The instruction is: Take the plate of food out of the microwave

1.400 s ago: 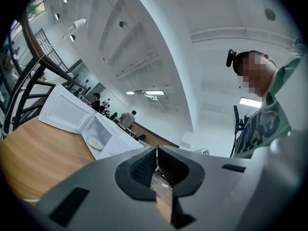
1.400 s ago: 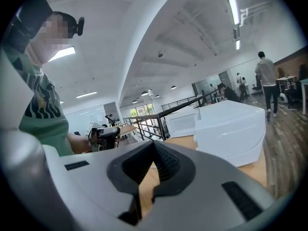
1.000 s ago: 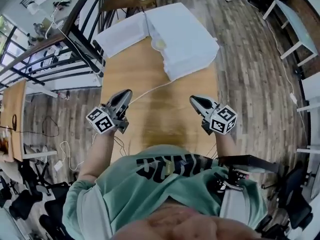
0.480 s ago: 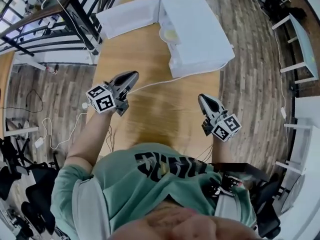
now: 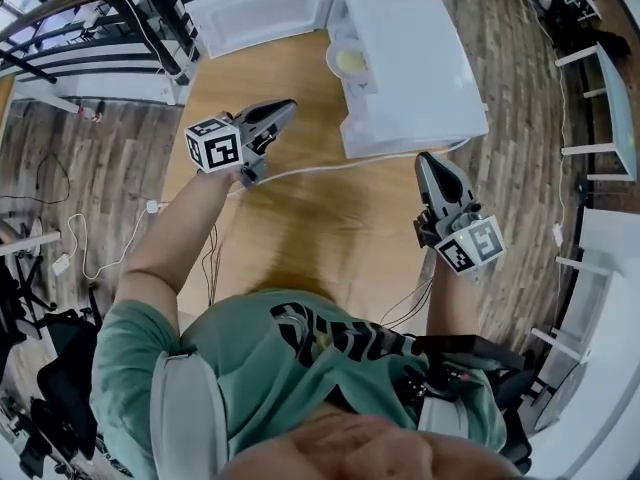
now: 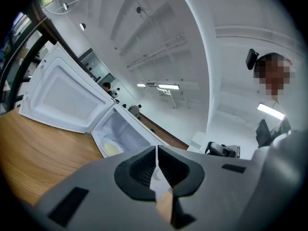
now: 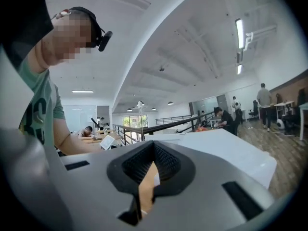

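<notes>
A white microwave stands at the far end of the wooden table, its door swung open to the left. Inside it sits a pale plate of yellowish food, which the left gripper view also shows, the plate lying low in the open cavity. My left gripper is shut and empty, held above the table just left of the opening and pointing at it. My right gripper is shut and empty too, close to the microwave's near right corner. Its own view looks over the microwave's white top.
A white cable runs across the table from the microwave toward the left edge. A black railing and a lower floor lie off the table's left side. Desks and people appear far off in the right gripper view.
Both grippers have moved forward toward the microwave, the left one nearing the open door side. The view has shifted so the microwave is nearer. Both stay shut.
</notes>
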